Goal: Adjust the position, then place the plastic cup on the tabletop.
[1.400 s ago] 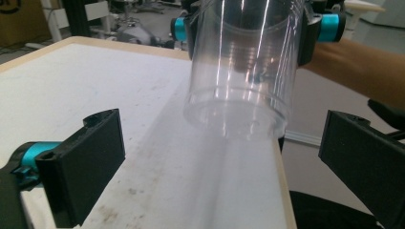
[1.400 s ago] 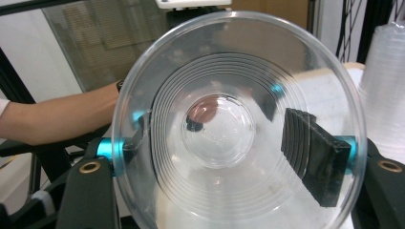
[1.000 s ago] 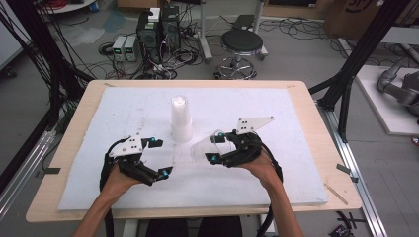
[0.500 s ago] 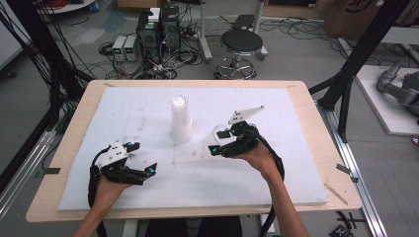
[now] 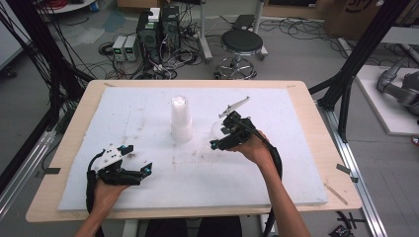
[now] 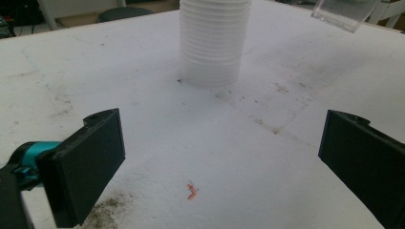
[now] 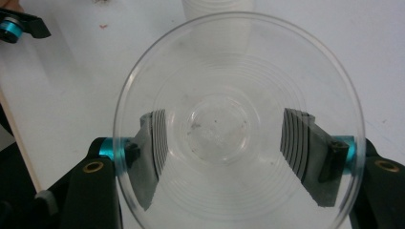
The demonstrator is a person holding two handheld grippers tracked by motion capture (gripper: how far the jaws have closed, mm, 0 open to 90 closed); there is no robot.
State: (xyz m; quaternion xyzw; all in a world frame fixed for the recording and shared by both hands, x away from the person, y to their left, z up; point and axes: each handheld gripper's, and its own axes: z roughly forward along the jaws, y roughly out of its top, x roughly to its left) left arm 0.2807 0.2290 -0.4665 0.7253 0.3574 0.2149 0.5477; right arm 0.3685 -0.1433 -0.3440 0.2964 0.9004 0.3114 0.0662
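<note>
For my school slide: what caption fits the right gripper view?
Right gripper shut on a clear plastic cup, seen through its open mouth.

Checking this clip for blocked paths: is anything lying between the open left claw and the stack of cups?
Nothing visible blocks it. The left claw stands open, facing the stack of cups across bare white board; there are only small specks and a tiny orange scrap between.

Both grippers are black with teal fittings; brass-coloured screws are seen by the right one's ribbed pads. Black cables trail. Forearms seem unsleeved.
</note>
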